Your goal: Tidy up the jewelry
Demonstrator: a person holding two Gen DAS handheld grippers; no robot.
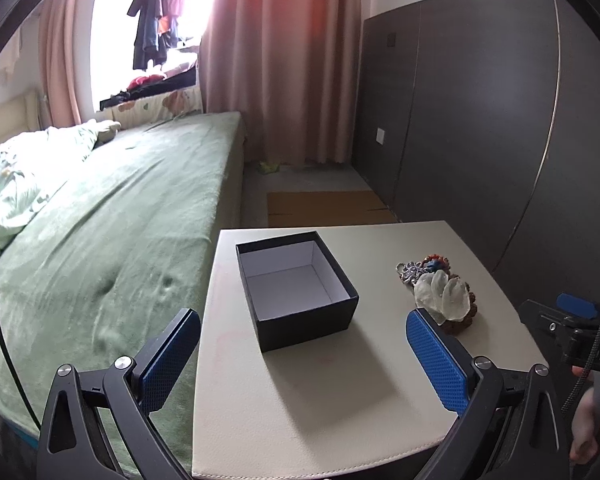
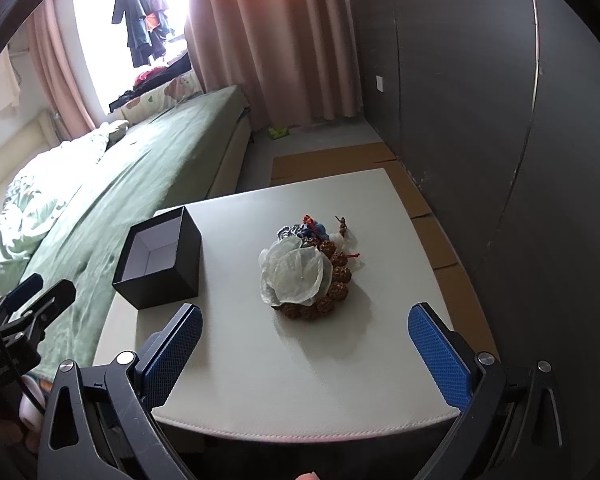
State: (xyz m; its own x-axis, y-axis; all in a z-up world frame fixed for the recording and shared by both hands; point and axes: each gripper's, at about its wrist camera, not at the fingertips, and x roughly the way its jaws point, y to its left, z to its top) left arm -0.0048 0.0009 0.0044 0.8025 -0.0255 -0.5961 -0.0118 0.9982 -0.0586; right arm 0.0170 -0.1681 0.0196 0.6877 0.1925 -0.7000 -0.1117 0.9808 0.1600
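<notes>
We hold our left gripper over the near edge of the white table, its blue fingers spread wide and empty, with the open black box ahead between them; our right gripper is likewise splayed apart, holding nothing; the jewelry pile, brown beads under pale translucent pieces, lies on the table right of the box, apart from it; a green bed runs alongside.
</notes>
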